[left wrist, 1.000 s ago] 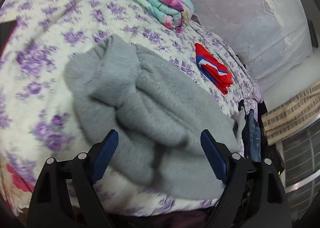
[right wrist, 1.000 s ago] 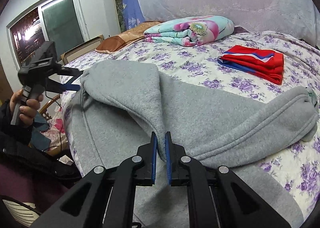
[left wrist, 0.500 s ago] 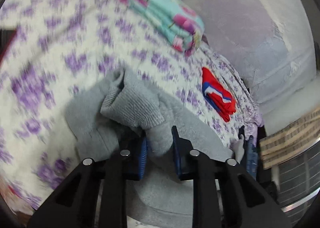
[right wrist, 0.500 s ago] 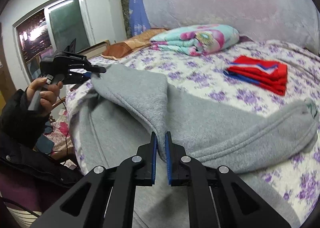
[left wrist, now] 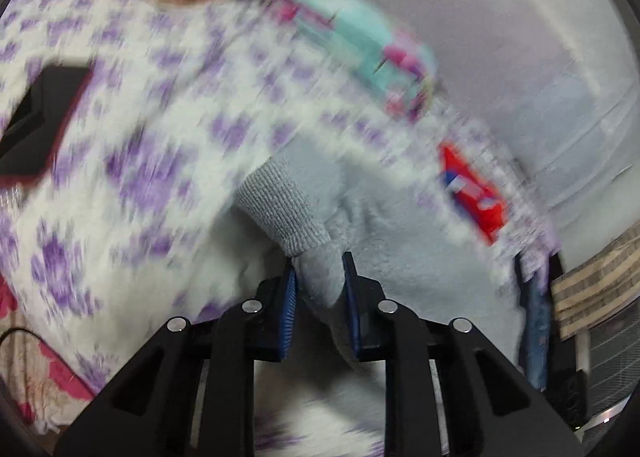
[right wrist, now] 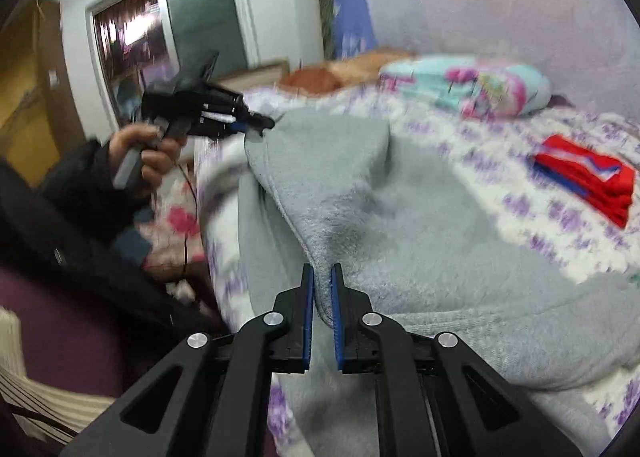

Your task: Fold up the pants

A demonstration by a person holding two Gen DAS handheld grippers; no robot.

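Folding under way, not finished. Left gripper (left wrist: 319,277) clamping the grey pants (left wrist: 400,249) just behind the ribbed cuff (left wrist: 280,209); right gripper (right wrist: 321,293) pinching a seam edge of the same pants, with blue pads closed on fabric. Lying across the floral bedsheet (right wrist: 560,225), near the folded red garment (right wrist: 588,177), with one leg raised and doubled over the rest. Judging by the loose bulk: smoothing, then further folds remaining.

Each camera looks forward along its own jaws, close over the bed (left wrist: 168,129). The left wrist view faces the red folded cloth (left wrist: 474,193); the right wrist view faces the window (right wrist: 168,33) (both share the floral quilt (right wrist: 468,85)).
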